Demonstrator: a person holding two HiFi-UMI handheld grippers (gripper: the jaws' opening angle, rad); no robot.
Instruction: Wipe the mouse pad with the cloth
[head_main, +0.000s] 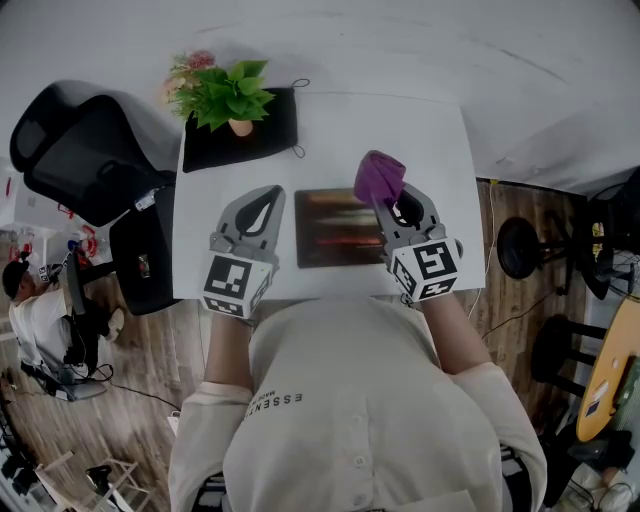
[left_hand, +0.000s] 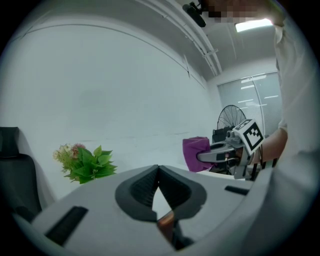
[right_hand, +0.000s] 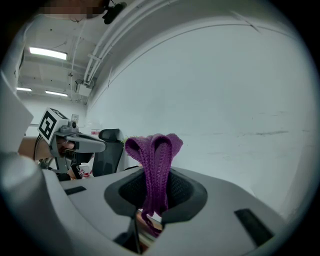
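Cloth (head_main: 379, 178), purple and knitted, was pinched in the closed right gripper (head_main: 392, 205), above the right end of the dark mouse pad (head_main: 335, 228) on the white table (head_main: 430, 130). It looked soft, light and floppy, likely to bunch when pushed. The jaws held a folded bundle, its loops poking out beyond them and pointing away from the person. The pad lay flat, its long axis running left to right. The left gripper (head_main: 262, 208), jaws together on nothing, hovered just beside the pad's left edge.
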